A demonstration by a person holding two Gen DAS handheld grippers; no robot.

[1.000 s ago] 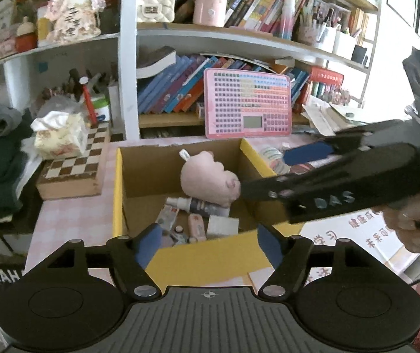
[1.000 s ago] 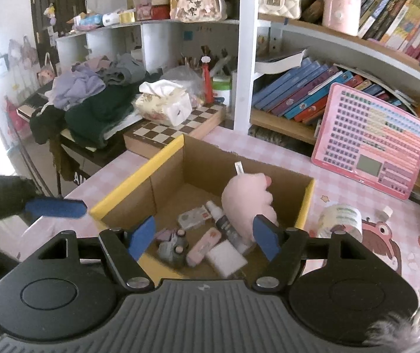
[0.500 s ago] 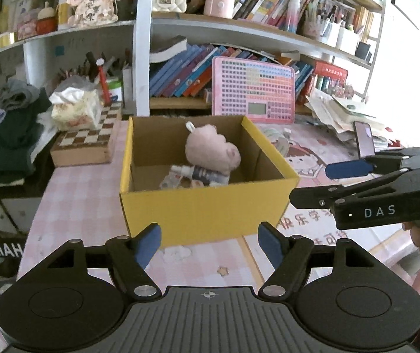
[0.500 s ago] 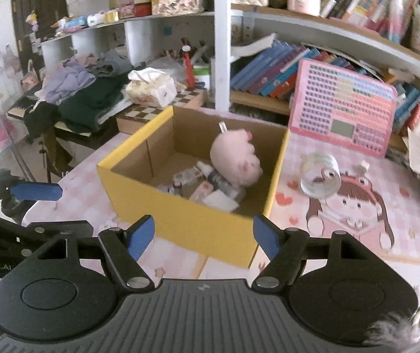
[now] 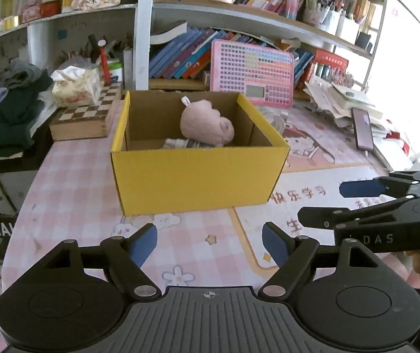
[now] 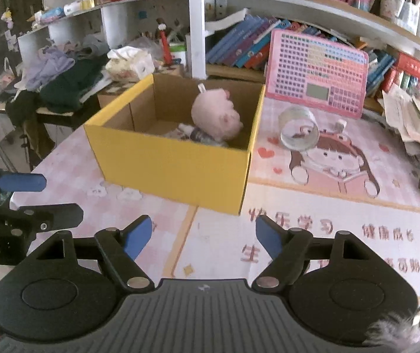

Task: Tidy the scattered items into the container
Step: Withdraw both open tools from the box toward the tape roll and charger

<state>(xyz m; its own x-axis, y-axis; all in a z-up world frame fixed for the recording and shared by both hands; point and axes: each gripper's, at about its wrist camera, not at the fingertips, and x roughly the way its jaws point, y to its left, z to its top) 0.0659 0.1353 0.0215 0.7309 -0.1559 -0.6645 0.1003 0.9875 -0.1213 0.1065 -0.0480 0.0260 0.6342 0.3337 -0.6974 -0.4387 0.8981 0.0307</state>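
We held the left gripper (image 5: 210, 242) and right gripper (image 6: 204, 236) empty, jaws just widening, short of the yellow box (image 5: 198, 176) on the table, pink plush (image 5: 207, 123) inside

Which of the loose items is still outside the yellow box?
The tape roll, lying on the mat right of the yellow box; the pink plush and bottle are inside.
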